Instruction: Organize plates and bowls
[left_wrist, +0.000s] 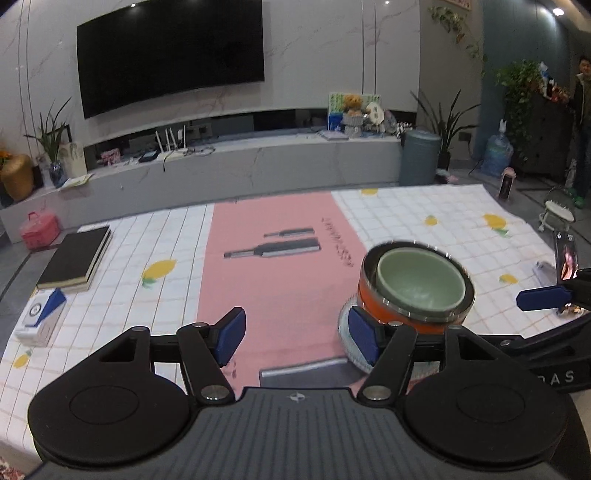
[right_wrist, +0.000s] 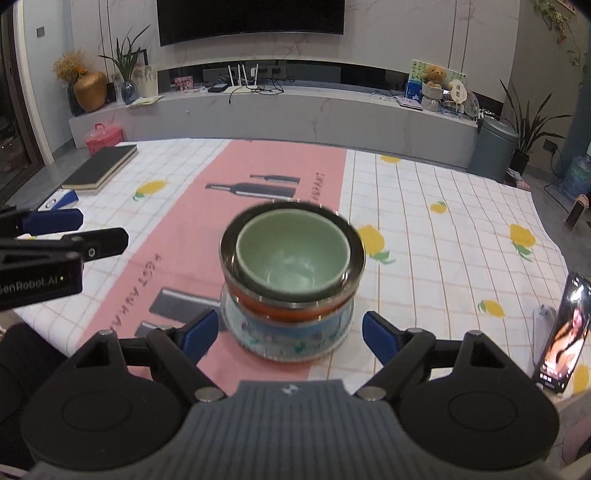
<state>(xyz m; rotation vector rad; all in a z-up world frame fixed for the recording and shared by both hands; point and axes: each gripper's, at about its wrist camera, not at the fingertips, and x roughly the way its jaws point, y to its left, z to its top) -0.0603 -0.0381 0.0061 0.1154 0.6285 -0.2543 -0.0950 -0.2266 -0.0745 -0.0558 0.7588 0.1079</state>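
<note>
Stack found dead ahead of right gripper (right_wrist: 290, 334), centred between its spread, empty fingers, resting on the cloth (right_wrist: 443, 258) at the pink strip's edge. Seen from left gripper (left_wrist: 297, 334), also spread and empty, off to the right beside its right pad. Right nearer. Counted: one green bowl (right_wrist: 291, 254) nested in one orange steel-rimmed bowl (right_wrist: 288, 304), atop one patterned blue bowl (right_wrist: 288, 332). No long axis; round.

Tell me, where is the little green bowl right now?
The green bowl sits on top of the stack, nested inside the orange steel-rimmed bowl, near the middle of the right wrist view, where the pink strip meets the checked cloth.
</note>
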